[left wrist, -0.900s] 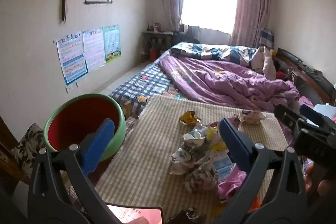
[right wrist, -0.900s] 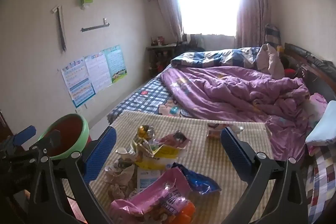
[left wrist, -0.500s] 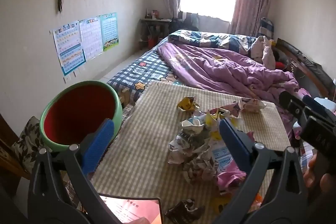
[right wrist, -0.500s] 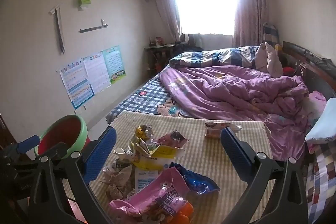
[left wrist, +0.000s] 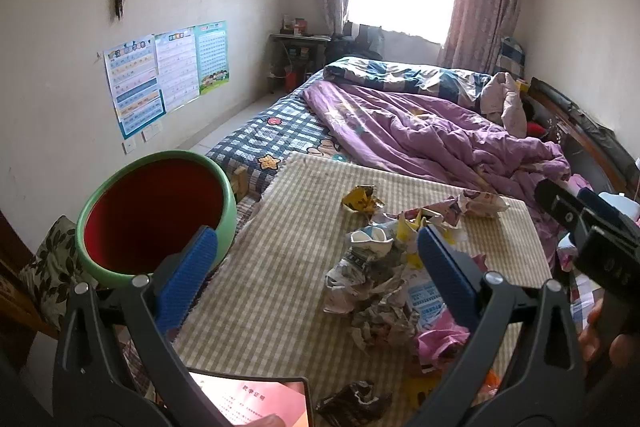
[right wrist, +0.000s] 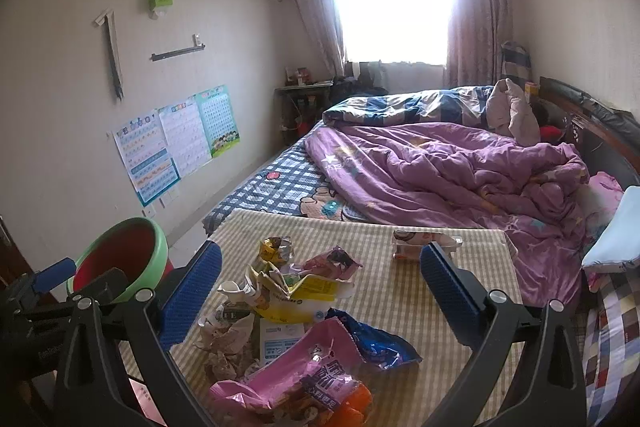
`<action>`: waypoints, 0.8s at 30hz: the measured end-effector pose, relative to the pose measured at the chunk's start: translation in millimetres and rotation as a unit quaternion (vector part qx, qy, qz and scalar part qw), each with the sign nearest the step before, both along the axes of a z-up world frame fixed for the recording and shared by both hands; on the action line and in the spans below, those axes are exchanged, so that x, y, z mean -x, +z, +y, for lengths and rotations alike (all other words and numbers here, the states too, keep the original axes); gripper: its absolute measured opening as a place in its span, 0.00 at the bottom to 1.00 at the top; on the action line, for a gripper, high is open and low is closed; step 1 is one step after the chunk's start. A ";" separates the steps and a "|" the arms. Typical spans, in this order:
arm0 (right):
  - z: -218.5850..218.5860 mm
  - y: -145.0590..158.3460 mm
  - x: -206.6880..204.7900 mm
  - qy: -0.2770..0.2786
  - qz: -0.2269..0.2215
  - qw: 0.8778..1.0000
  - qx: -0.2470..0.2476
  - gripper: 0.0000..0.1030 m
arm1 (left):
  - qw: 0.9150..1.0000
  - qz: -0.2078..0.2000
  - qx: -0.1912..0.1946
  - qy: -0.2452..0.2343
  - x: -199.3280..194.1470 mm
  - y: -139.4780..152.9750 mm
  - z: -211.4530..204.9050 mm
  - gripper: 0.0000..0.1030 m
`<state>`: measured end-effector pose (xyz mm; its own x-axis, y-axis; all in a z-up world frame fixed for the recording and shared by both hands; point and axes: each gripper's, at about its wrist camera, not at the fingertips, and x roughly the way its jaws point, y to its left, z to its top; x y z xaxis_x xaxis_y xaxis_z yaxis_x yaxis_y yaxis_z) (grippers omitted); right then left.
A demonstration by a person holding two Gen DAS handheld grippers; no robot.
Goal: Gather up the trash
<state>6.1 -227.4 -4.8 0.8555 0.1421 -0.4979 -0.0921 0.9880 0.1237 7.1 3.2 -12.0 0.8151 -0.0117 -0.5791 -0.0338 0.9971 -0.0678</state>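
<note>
Trash: a loose heap of wrappers [right wrist: 288, 291] lies on the checked mat [left wrist: 280, 267] spread on the bed, toward the mat's near right part.
Pieces: a pink snack bag [right wrist: 296, 375] nearest the right wrist camera, a blue bag [right wrist: 376, 343] just beside it, a yellow-and-white packet [right wrist: 308, 293] behind, crumpled printed paper [left wrist: 368, 279] to the left of the heap, a small gold wrapper [left wrist: 360, 199] farther back, one pale packet [right wrist: 424, 245] lying apart near the mat's far edge.
Bin: a green bucket with a red inside [left wrist: 156, 215] stands just off the mat's left edge, mouth tilted toward the camera.
Left hand-held gripper [left wrist: 316, 259]: jaws spread wide, nothing between the blue pads, hovering over the mat between bucket and heap.
Right hand-held gripper [right wrist: 320, 287]: jaws likewise wide apart, holding nothing, poised above the heap.
Bed: purple quilt [right wrist: 440, 171] bunched beyond the mat, checked sheet [left wrist: 276, 131] on the left.
Room: posters [left wrist: 168, 71] on the left wall, bright curtained window [right wrist: 392, 3] at the far end.
</note>
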 end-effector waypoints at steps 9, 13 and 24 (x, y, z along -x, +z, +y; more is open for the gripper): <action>1.3 -1.5 -0.3 -0.004 0.002 1.000 0.002 0.93 | 1.000 0.004 0.001 0.011 -3.2 -1.7 7.0 0.95; 0.2 -2.7 -0.4 -0.008 0.004 1.000 0.001 0.93 | 1.000 0.005 0.001 0.013 -4.7 -2.5 8.6 0.95; -3.9 -4.6 -2.0 -0.012 0.005 1.000 0.001 0.93 | 1.000 0.009 0.000 0.012 -8.0 -4.4 8.4 0.95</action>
